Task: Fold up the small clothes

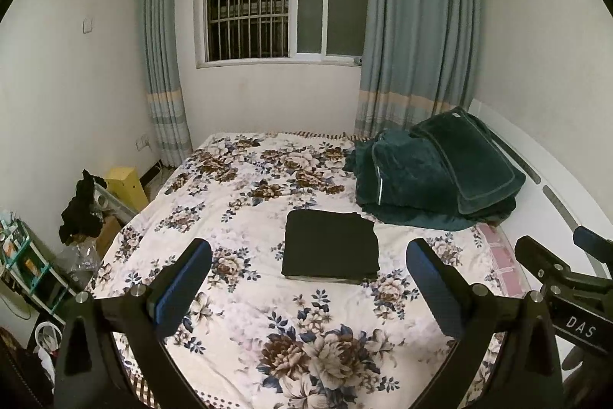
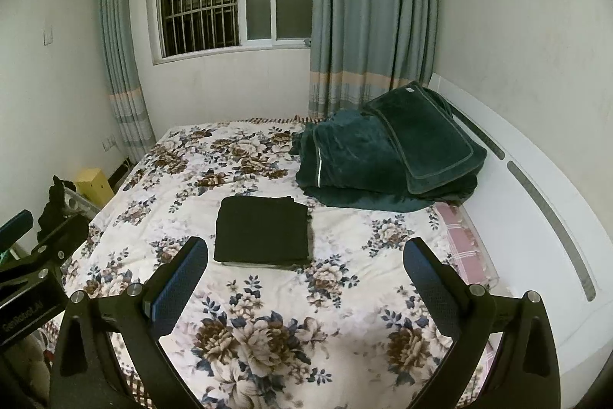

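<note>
Only the left wrist view shows the teal shelf rack (image 1: 23, 255) beside the bed, its contents too blurred to name. The left gripper (image 1: 308, 267) and right gripper (image 2: 306, 265) both hover with fingers spread wide, holding nothing. The black folded garment (image 1: 330, 242) lies flat mid-bed on the floral sheet (image 1: 237, 186), just beside the dark green blanket pile (image 1: 433, 175).

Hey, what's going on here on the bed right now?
A person holds two grippers above a floral bedspread. The left gripper and right gripper are both open and empty. A black garment lies folded into a neat rectangle on the bed, untouched by either gripper. A dark green blanket is heaped near the headboard.
</note>
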A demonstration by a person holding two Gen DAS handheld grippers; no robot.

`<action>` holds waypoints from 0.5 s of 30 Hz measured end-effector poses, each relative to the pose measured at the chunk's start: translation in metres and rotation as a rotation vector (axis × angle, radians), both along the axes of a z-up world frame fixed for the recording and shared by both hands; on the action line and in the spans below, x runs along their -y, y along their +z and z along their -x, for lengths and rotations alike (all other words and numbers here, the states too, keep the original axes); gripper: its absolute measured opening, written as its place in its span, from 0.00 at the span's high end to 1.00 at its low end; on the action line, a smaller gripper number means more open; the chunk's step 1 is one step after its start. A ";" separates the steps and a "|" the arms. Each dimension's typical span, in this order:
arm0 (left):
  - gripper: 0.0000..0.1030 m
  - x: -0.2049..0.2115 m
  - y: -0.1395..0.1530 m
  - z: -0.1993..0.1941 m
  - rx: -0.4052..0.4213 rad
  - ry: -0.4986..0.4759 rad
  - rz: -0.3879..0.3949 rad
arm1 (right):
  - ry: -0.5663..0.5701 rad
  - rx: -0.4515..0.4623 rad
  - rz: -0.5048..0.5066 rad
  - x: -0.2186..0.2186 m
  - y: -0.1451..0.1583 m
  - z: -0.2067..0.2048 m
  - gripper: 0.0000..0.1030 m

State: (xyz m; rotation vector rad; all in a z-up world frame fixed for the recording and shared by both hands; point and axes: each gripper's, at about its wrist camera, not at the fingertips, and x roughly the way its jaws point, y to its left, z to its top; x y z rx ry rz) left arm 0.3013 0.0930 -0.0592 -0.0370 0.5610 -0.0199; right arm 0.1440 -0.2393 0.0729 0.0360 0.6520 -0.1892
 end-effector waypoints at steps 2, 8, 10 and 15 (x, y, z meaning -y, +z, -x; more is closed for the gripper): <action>0.00 0.001 0.002 0.001 0.007 0.000 -0.002 | 0.000 0.002 0.000 0.000 0.000 0.000 0.00; 0.00 0.001 0.004 0.001 0.008 0.002 -0.004 | -0.004 0.005 -0.005 -0.001 0.001 0.004 0.00; 0.00 0.001 0.004 0.001 0.006 0.002 -0.004 | -0.005 0.006 -0.004 -0.002 0.003 0.004 0.00; 0.00 -0.001 0.004 0.004 0.008 0.009 -0.006 | -0.007 0.008 -0.009 -0.004 0.004 0.005 0.00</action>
